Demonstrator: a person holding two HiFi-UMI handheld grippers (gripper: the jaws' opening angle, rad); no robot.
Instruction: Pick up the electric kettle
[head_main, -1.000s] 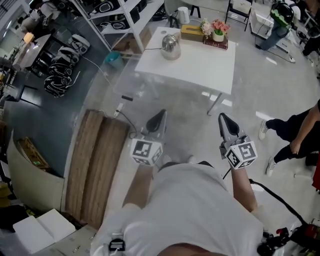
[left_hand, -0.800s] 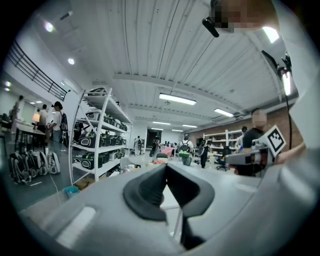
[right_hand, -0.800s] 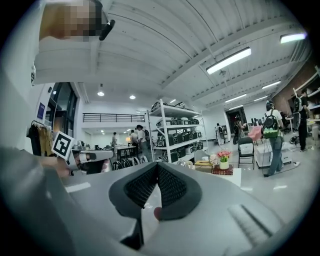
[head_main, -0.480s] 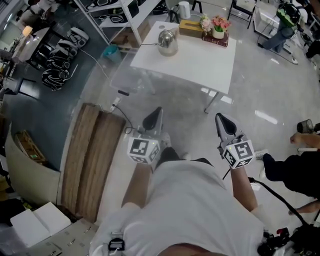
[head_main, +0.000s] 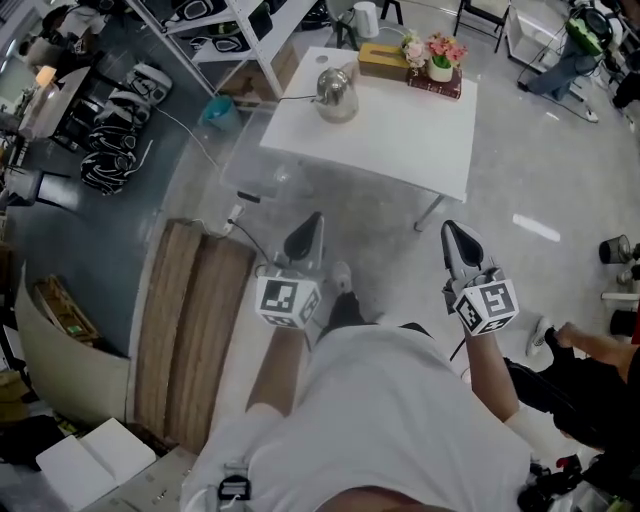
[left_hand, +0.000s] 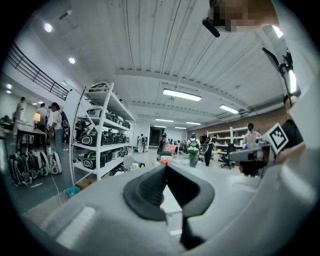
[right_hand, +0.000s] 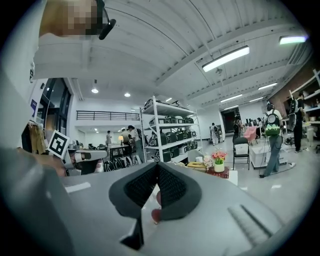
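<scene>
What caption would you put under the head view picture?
Left gripper and right gripper, both shut, face a white table bearing a silver kettle.

kettle (head_main: 336, 93) on table (head_main: 400, 140) left side | flowerpot (head_main: 440, 70) far right corner | box (head_main: 382, 63) between them

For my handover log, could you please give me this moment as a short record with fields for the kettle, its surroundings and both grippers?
kettle: shiny metal electric kettle, upright near the left side of the white table
cord: cord runs from the kettle off the table's left edge
also on table: tissue box and potted flowers along the far edge
left gripper: jaws together, empty, over the floor short of the table
right gripper: jaws together, empty, over the floor short of the table
task status: kettle not yet touched
</scene>
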